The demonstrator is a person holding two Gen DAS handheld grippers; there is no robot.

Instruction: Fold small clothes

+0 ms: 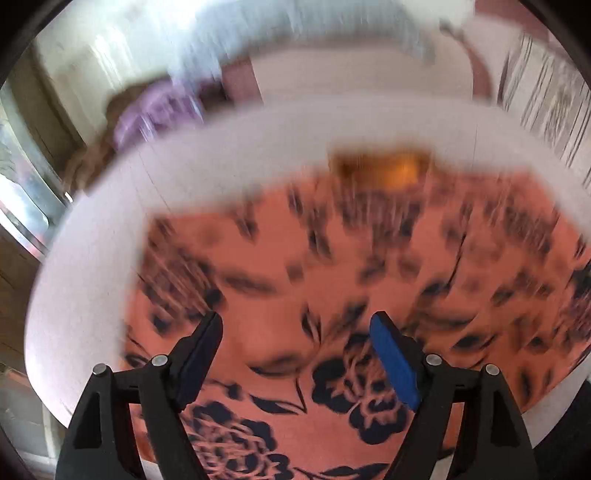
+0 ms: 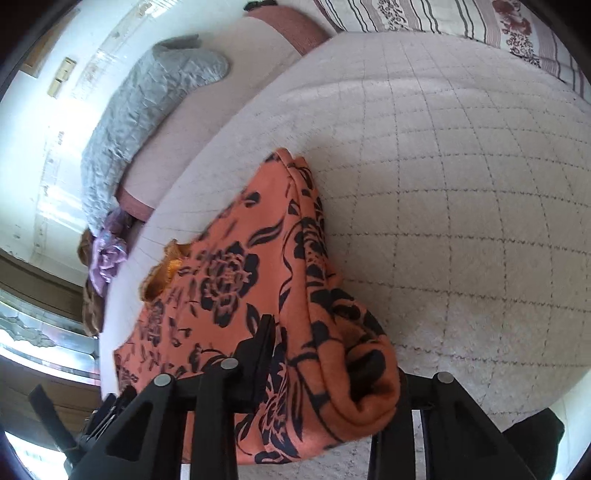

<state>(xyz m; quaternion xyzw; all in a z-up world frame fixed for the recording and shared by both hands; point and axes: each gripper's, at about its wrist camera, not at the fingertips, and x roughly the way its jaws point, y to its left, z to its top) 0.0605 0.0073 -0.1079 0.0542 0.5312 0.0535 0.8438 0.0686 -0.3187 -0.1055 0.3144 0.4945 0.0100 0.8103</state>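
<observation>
An orange garment with a dark floral print (image 1: 332, 258) lies spread on the white quilted bed cover (image 1: 221, 147); the left wrist view is blurred. My left gripper (image 1: 297, 321) hovers over the garment's near part, jaws wide open, nothing between the pads. In the right wrist view the same garment (image 2: 229, 280) has one edge gathered into a thick fold. That fold sits in my right gripper (image 2: 328, 354), which is shut on it. The cloth hides the right finger; the left finger (image 2: 262, 343) shows. A yellow-orange neck opening (image 2: 162, 273) shows at the garment's far end.
The quilted bed cover (image 2: 443, 184) stretches wide to the right of the garment. A grey quilted blanket (image 2: 147, 103) and a purple cloth (image 2: 107, 254) lie along the bed's far left side. A striped floral pillow (image 2: 443, 18) sits at the top. The bed's edge runs just left of the garment.
</observation>
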